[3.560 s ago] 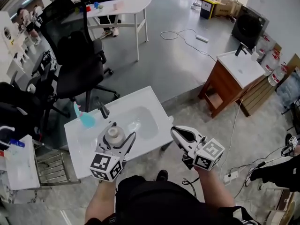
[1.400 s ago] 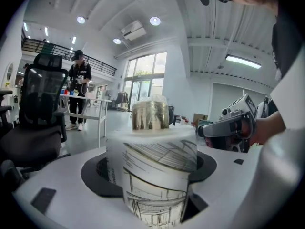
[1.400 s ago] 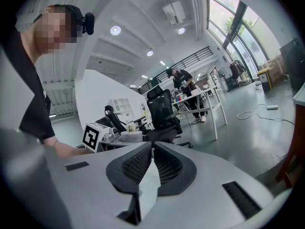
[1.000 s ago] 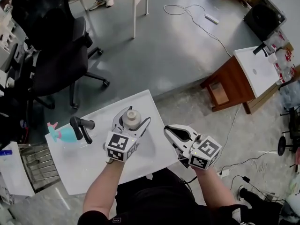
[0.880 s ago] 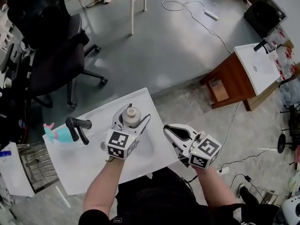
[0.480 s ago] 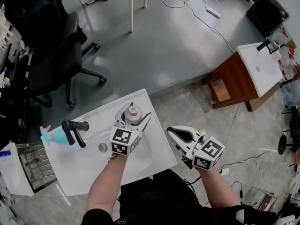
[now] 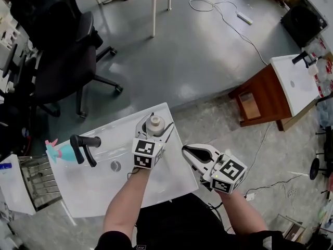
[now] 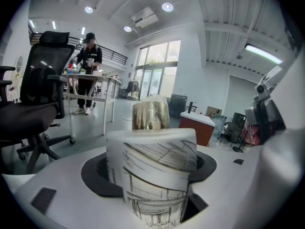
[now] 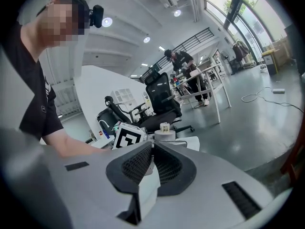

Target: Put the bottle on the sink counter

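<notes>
A white bottle (image 7: 155, 124) with a gold cap and line drawings on its body (image 8: 152, 171) stands upright between the jaws of my left gripper (image 7: 154, 120), which is shut on it. It is over the far right corner of the white sink counter (image 7: 99, 191); I cannot tell whether it touches the counter. My right gripper (image 7: 188, 152) is shut and empty, just off the counter's right edge. In the right gripper view its jaws (image 9: 152, 149) meet, and the bottle (image 9: 164, 130) shows beyond them.
A black faucet (image 7: 83, 145) and a teal item with pink trim (image 7: 60, 151) stand at the counter's left end, with the basin drain (image 7: 115, 165) between. A black office chair (image 7: 62, 61) is beyond, and a wooden vanity (image 7: 281, 87) stands to the right.
My left gripper has carried the bottle to the right and farther out, from over the basin to the counter's far right corner. The right gripper stays shut beside the counter.
</notes>
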Action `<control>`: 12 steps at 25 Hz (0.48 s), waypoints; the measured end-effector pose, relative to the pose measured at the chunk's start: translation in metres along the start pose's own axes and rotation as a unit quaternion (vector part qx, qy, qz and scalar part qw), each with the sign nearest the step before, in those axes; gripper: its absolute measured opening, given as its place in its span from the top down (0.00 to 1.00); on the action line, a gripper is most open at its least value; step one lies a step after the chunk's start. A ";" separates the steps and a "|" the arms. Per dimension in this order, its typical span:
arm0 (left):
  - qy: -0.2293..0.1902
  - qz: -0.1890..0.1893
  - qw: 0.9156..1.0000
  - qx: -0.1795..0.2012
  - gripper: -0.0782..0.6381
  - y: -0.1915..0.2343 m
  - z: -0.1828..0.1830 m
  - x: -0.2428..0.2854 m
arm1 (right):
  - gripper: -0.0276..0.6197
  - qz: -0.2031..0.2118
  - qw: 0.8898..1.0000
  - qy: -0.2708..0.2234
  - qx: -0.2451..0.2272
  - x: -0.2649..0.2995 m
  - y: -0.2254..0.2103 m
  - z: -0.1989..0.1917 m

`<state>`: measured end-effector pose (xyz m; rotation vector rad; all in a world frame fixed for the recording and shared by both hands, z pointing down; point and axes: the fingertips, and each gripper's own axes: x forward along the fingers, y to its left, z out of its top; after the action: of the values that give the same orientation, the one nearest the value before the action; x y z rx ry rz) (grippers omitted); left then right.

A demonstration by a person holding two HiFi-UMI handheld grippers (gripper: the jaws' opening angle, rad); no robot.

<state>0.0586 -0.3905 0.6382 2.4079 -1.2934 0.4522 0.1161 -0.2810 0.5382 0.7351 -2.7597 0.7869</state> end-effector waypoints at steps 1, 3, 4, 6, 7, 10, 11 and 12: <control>0.000 0.002 1.000 0.000 0.43 0.000 0.000 0.002 | 0.93 0.001 1.000 0.003 -0.001 0.001 0.001 -0.002; 0.000 0.008 1.000 0.001 0.43 0.002 -0.002 0.007 | 0.93 0.002 1.000 0.010 -0.002 0.002 0.000 -0.006; 0.000 0.011 1.000 0.001 0.43 0.003 -0.002 0.009 | 0.93 0.002 1.000 0.015 -0.003 0.002 -0.001 -0.008; 0.002 0.017 1.000 0.000 0.43 0.005 -0.004 0.012 | 0.93 -0.001 1.000 0.021 -0.005 0.001 -0.004 -0.010; 0.002 0.019 1.000 -0.001 0.43 0.006 -0.005 0.013 | 0.93 -0.003 1.000 0.023 -0.006 0.000 -0.005 -0.010; 0.003 0.024 1.000 -0.002 0.43 0.008 -0.008 0.016 | 0.93 -0.006 1.000 0.022 -0.010 -0.001 -0.008 -0.009; 0.004 0.026 1.000 -0.001 0.43 0.008 -0.008 0.017 | 0.93 -0.008 1.000 0.022 -0.013 -0.002 -0.008 -0.008; 0.006 0.027 1.000 -0.001 0.43 0.008 -0.009 0.018 | 0.93 -0.009 1.000 0.021 -0.016 -0.002 -0.008 -0.006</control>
<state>0.0599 -0.4034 0.6554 2.3706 -1.3560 0.4796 0.1223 -0.2823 0.5463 0.7283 -2.7180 0.7435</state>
